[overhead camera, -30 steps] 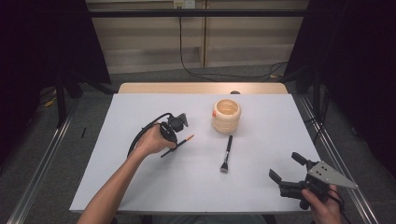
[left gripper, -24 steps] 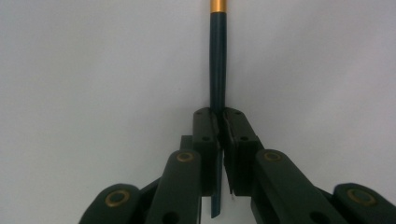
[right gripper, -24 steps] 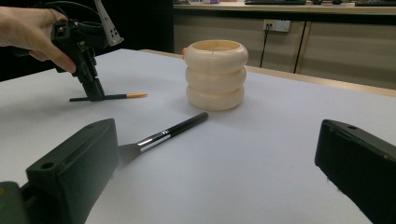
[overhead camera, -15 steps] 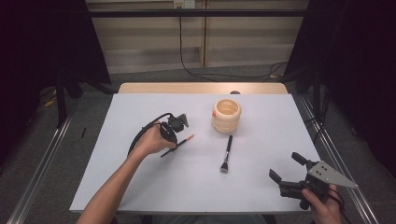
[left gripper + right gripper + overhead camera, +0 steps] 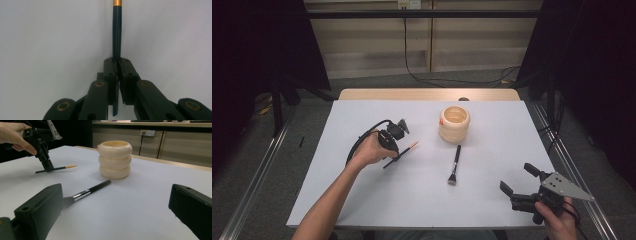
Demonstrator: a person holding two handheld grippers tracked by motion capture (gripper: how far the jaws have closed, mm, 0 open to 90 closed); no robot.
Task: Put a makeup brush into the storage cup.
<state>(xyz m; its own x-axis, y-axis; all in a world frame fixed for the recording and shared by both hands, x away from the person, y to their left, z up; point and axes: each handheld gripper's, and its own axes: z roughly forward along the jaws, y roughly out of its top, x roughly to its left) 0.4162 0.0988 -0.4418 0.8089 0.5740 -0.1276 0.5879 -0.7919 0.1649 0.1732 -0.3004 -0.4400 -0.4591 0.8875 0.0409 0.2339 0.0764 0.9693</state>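
Note:
My left gripper [image 5: 395, 152] is left of the table's middle, shut on the handle of a thin dark brush [image 5: 408, 149] with a gold ferrule and an orange tip. In the left gripper view, the jaws [image 5: 117, 64] pinch the dark handle [image 5: 116, 37] just above the white surface. The right gripper view shows that gripper [image 5: 47, 167] pointing down, with the thin brush [image 5: 65, 167] about level. My right gripper [image 5: 517, 177] hovers at the front right, open and holding nothing [image 5: 115, 202]. A flat black-handled brush [image 5: 455, 164] [image 5: 93, 189] lies on the table ahead of it.
A cream ringed pot [image 5: 454, 123] [image 5: 115, 160] stands behind the flat brush, right of the left gripper. The white table cover [image 5: 492, 210] reaches the front edge. Metal rails [image 5: 572, 165] run along both sides. A cable [image 5: 362, 140] loops off the left gripper.

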